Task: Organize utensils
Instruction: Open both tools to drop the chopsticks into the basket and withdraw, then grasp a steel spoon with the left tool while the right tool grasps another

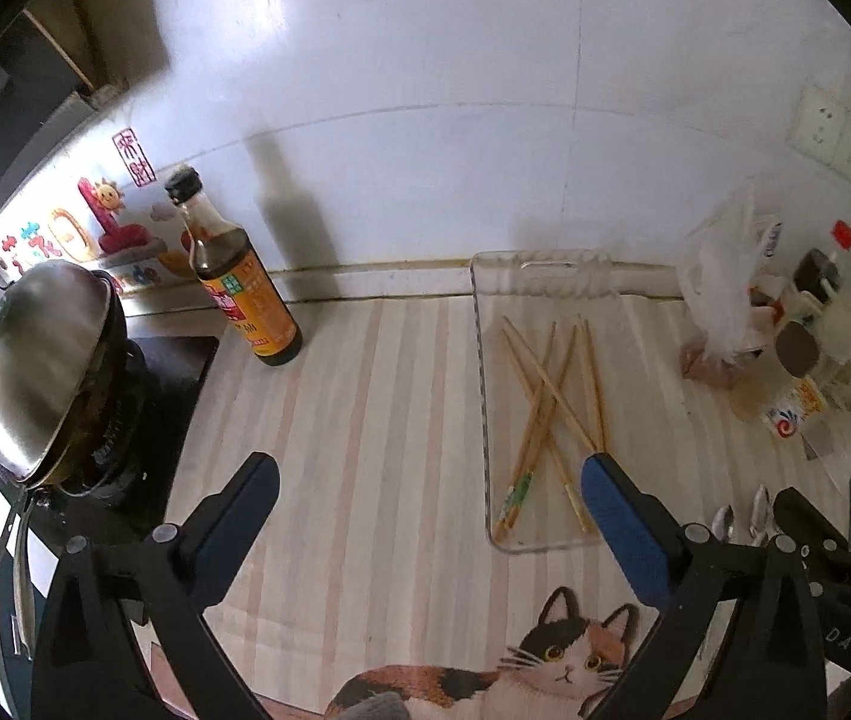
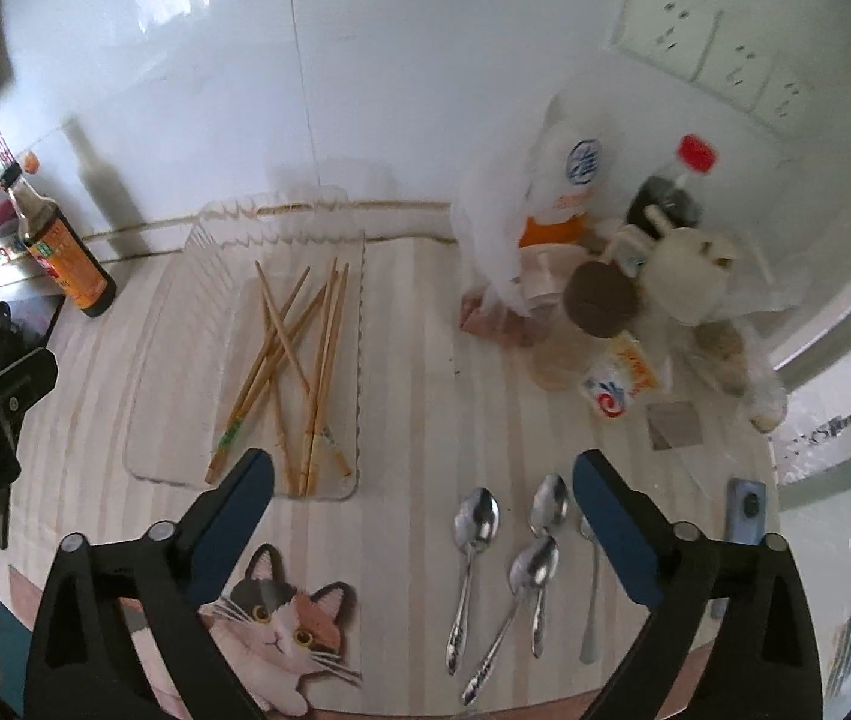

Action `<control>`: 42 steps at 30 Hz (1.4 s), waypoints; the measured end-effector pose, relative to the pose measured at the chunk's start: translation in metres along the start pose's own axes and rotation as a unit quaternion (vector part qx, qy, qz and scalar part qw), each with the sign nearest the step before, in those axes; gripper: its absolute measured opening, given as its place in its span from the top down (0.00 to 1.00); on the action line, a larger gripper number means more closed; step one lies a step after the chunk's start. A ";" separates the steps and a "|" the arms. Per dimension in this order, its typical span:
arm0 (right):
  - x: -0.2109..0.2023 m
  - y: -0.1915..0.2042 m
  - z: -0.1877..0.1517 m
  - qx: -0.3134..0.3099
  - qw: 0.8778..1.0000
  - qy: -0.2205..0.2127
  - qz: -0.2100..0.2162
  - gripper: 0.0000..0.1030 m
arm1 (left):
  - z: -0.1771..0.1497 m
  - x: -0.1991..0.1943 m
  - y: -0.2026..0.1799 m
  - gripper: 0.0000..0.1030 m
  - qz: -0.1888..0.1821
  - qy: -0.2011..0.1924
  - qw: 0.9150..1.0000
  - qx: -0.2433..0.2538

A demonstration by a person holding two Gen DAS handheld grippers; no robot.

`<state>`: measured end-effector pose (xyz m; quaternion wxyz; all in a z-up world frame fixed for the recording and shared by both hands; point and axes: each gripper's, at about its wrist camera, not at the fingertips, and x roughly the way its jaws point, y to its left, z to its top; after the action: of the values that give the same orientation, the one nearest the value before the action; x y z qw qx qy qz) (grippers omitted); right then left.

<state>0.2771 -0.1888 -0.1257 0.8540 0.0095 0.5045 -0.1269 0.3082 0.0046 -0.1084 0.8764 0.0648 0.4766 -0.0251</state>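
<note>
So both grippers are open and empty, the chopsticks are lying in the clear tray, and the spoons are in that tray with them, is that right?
Not quite. The spoons lie outside the clear tray, on the striped mat to its right, as the right wrist view shows. The rest holds: the chopsticks lie in the tray, and the left gripper and right gripper are open and empty.

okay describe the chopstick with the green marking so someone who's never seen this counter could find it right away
Start at the clear plastic tray on the striped mat, right of the dark sauce bottle. Inside lies a crossed heap of wooden chopsticks. The one you want is leftmost at the near end; it alone has a green band close to its tip.
</note>
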 end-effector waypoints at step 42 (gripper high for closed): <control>0.096 -0.251 -0.121 0.191 0.968 0.141 0.076 0.71 | -0.104 0.113 -0.245 0.35 -0.045 0.209 0.971 0.102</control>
<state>0.1603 -0.4340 -0.2398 0.7637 0.2282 0.5842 -0.1532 0.2573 -0.2221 -0.2804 0.7440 0.1367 0.6466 -0.0987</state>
